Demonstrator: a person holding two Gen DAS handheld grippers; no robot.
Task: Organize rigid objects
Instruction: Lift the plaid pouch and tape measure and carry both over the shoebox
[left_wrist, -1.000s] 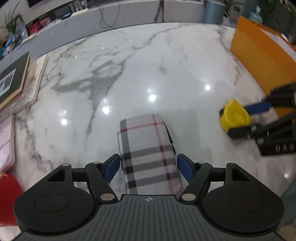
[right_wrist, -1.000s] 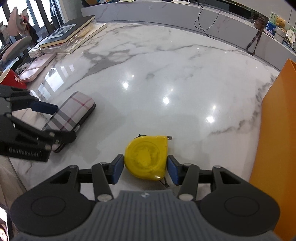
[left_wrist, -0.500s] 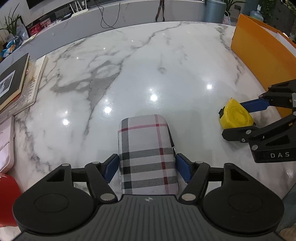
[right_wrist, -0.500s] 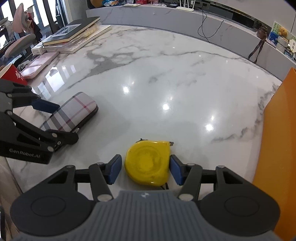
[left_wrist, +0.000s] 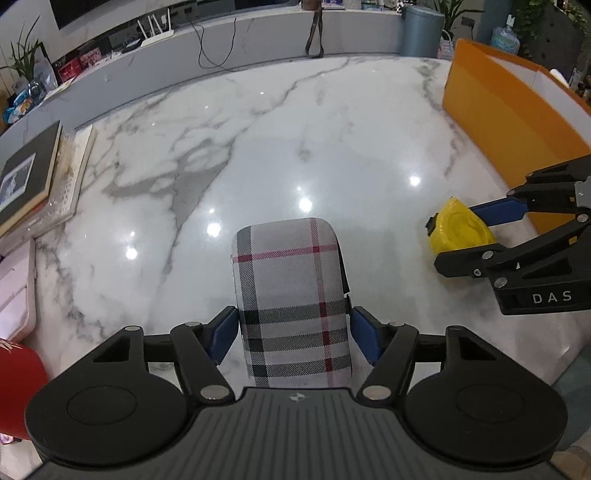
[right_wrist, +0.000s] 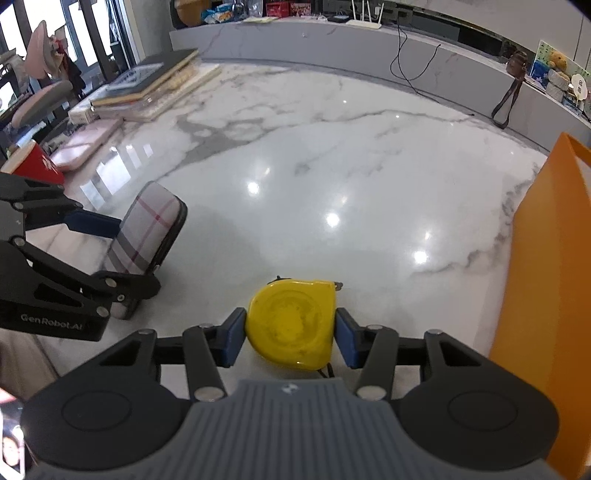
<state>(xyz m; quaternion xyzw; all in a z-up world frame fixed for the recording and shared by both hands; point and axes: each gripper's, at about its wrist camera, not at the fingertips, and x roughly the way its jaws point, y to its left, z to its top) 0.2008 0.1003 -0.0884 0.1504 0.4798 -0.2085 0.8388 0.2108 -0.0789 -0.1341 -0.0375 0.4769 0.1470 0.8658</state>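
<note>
The marble worktop (left_wrist: 332, 140) carries an orange box (left_wrist: 509, 122) along its right edge, likely the destination (nothing is visibly inside it yet). The plaid case (left_wrist: 291, 295) sits clamped between the fingers of the left gripper (left_wrist: 293, 334), seemingly raised off the stone. The yellow tape measure (right_wrist: 291, 326) is pinched in the right gripper (right_wrist: 290, 341), near the box. Both pickups look done; placing both remains.
</note>
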